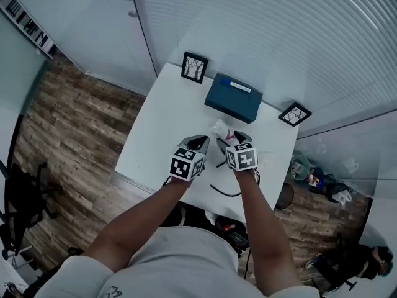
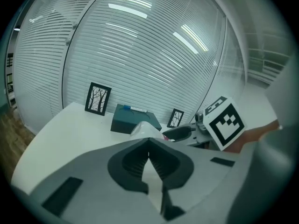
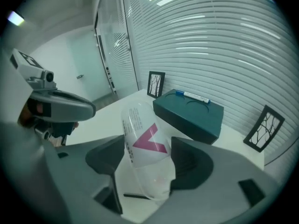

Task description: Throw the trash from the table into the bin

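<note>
Clear plastic cup, clamped by right gripper jaws, partly hidden behind clenched left gripper jaws

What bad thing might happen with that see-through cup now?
The clear plastic cup looks thin and smooth between the right tongs, so it might slip out or get squashed. The teal box is close behind it and might get bumped. The black cable under the arms might snag.
</note>
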Available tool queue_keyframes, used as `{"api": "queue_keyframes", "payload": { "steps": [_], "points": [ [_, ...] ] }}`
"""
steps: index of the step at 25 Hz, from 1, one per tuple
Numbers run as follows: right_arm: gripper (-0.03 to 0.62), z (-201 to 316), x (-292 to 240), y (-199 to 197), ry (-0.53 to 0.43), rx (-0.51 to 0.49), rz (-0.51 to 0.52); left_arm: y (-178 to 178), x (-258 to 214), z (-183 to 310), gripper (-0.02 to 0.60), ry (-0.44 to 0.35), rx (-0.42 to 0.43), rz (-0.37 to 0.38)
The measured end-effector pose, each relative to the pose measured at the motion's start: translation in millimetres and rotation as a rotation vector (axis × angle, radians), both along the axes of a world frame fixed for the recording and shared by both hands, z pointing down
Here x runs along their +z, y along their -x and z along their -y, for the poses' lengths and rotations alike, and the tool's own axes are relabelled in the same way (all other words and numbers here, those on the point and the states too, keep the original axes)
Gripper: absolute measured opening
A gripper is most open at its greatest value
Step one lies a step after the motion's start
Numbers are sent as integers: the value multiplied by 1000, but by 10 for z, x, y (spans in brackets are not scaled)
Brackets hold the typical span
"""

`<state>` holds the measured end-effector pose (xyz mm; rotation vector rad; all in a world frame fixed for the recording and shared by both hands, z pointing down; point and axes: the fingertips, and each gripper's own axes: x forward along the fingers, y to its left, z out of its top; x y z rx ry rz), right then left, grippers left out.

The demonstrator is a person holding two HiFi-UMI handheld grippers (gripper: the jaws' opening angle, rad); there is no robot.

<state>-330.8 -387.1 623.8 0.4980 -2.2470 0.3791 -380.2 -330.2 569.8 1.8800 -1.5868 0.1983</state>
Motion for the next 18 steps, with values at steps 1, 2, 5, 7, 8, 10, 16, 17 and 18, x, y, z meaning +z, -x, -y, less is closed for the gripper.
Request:
{"api": "queue_keyframes", "payload": {
  "steps": [1, 2, 5, 7, 8, 10, 16, 17, 18],
  "points": [
    [321, -35, -67, -14, 1, 23, 19, -3, -35, -18, -3, -4, 5, 0],
    [322, -72, -131, -31, 1, 44, 36, -9, -73, -36, -3, -8, 13, 1],
    [322, -144, -327, -93, -22, 111, 80, -52, -218, -39, -3, -37, 54, 15],
    [322, -191, -459, -150, -49, 154, 107, -95, -324, -44, -2, -60, 81, 24],
    [321, -220, -522, -182, -61, 177, 122, -114, -374, -54, -3, -70, 92, 28],
    [322, -285, -642, -251, -78, 231, 156, -153, -467, -84, -3, -90, 111, 34],
    [322, -527, -980, -439, -117, 346, 235, -305, -740, -215, -3, -141, 186, 57],
    [322, -555, -1036, -471, -125, 362, 245, -321, -786, -232, -3, -147, 193, 55],
    [322, -578, -1092, -504, -134, 377, 254, -339, -831, -245, -3, -154, 201, 54]
  ]
}}
